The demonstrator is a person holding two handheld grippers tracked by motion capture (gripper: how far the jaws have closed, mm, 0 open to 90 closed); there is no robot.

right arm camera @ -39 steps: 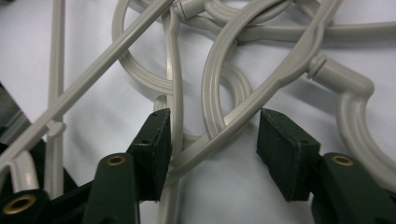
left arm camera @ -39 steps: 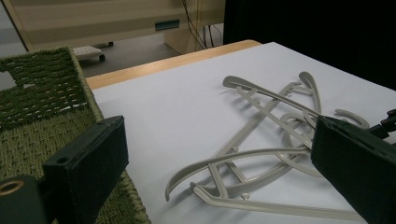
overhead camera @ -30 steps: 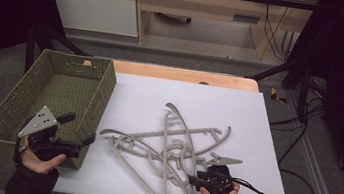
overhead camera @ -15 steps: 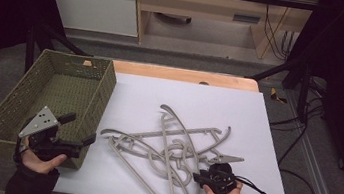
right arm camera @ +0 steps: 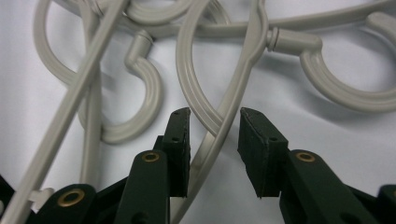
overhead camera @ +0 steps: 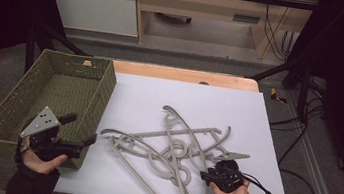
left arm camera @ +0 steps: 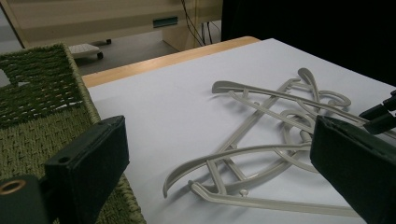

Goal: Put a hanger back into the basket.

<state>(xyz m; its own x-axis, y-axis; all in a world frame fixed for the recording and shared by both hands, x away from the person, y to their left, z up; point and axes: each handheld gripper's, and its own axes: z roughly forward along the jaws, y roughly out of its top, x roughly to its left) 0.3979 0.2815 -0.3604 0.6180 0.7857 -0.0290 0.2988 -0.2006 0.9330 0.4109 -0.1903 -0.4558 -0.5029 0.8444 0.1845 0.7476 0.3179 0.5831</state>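
My right gripper [right arm camera: 212, 140] stands parted astride a hanger [right arm camera: 219, 116] arm, so I should centre it between my jaws, then clench squarely.

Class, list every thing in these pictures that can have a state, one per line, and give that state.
Right tool: open, jaws astride a hanger bar, not clamped.
Left tool: open wide, holding nothing, beside the basket.
Hangers: tangled in a pile, lying flat on the white table top.
Basket: upright, nothing visible inside.
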